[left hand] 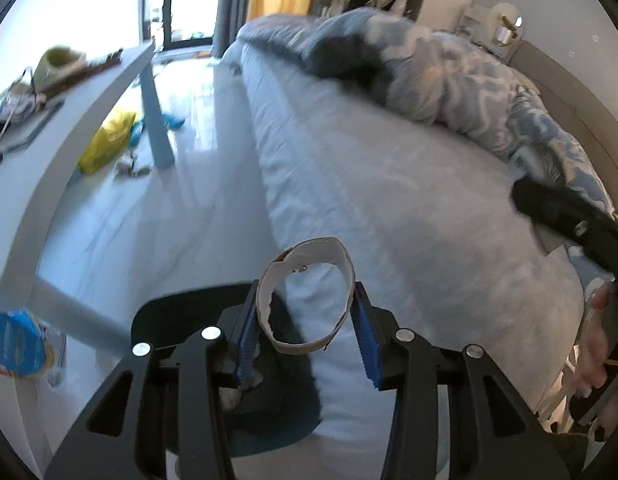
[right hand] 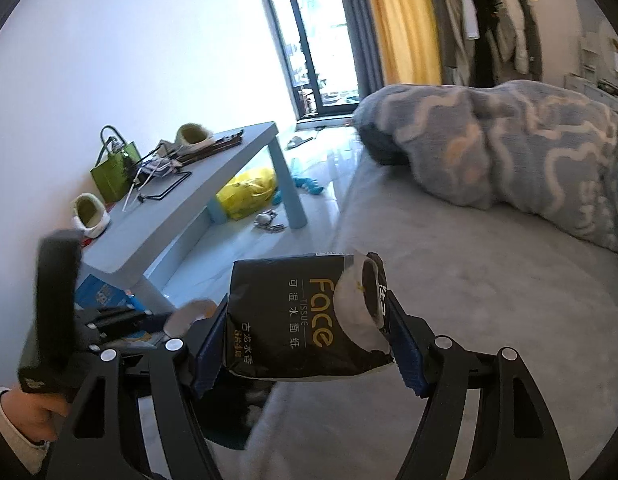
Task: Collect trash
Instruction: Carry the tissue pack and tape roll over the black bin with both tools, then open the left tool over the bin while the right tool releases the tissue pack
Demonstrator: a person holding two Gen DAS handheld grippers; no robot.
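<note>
My left gripper [left hand: 307, 326] is shut on an empty cardboard tape ring [left hand: 309, 296], squeezed into an oval between the blue pads, above the edge of the bed [left hand: 389, 200]. My right gripper [right hand: 309, 330] is shut on a black "Face" tissue pack [right hand: 297, 316] with white tissue bulging from its torn end. In the right wrist view the left gripper's black body [right hand: 53, 308] and the hand holding it show at the lower left. The right gripper's black body [left hand: 569, 220] shows at the right edge of the left wrist view.
A low pale blue table [right hand: 213, 184] stands left of the bed, carrying a green bag [right hand: 113, 176], slippers and cables. A yellow bag [right hand: 249, 192], small litter and a blue item lie on the floor under and beside it. A patterned blanket [right hand: 509, 144] lies heaped on the bed. A blue package [left hand: 13, 340] sits near the table leg.
</note>
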